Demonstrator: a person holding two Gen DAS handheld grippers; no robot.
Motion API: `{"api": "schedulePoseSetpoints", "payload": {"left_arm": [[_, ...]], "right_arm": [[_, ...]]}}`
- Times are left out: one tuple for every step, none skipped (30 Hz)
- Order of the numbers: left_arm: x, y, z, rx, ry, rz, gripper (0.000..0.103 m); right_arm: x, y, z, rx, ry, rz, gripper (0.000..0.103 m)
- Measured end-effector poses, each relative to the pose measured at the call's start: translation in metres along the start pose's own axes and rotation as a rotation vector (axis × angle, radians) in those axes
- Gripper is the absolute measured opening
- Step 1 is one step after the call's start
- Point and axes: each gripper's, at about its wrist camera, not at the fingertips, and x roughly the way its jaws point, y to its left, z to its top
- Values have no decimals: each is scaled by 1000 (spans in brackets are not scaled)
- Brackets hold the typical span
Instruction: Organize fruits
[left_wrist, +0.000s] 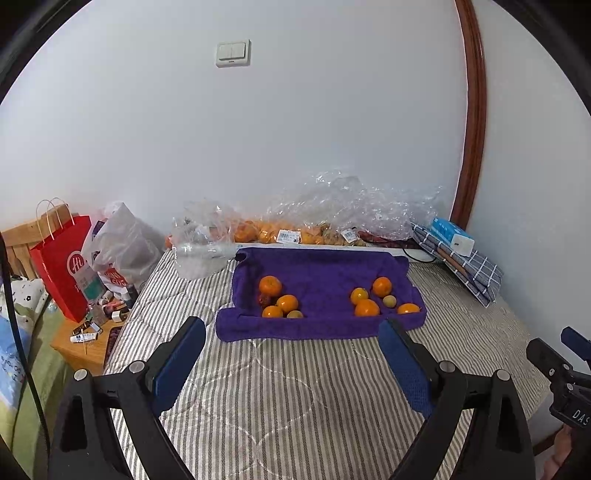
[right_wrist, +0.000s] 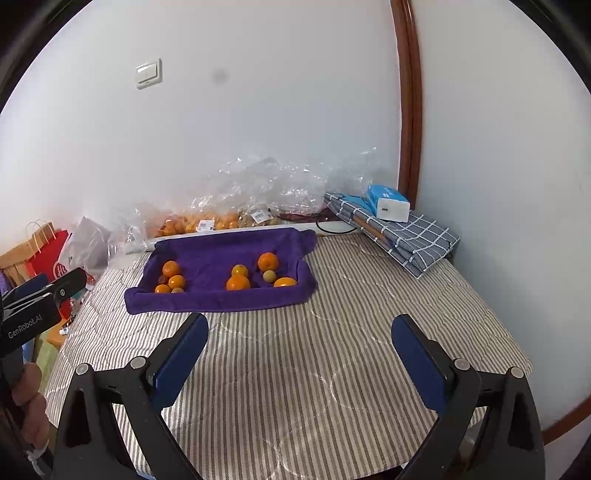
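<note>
Oranges (left_wrist: 366, 308) sit in two clusters on purple towel (left_wrist: 321, 273).

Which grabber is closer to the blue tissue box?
Right, probably. The right gripper is open over the striped bedding, on the tissue box side. The left gripper, open too, sits farther left.

I count 7 oranges (left_wrist: 270, 286) | 2 small green fruits (left_wrist: 389, 301) | 1 purple towel (left_wrist: 325, 273) | 2 grippers (left_wrist: 291, 334)
</note>
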Motion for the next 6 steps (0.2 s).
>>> {"api": "schedulePoseSetpoints", "payload": {"left_arm": [[2, 0, 0, 3, 2, 2, 95], [5, 0, 0, 4, 5, 6, 95], [7, 1, 0, 3, 6, 7, 95], [10, 2, -1, -1, 7, 7, 95], [12, 4, -1, -6, 8, 7, 95], [14, 6, -2, -12, 5, 7, 95]], "right_arm": [[2, 1, 1, -2, 2, 0, 98], [4, 1, 2, -2, 3, 0, 98], [6, 2, 2, -2, 4, 2, 98], [9, 2, 3, -2, 5, 6, 98], [12, 3, 4, -2, 8, 14, 98], [14, 4, 4, -4, 10, 20, 98]]}}
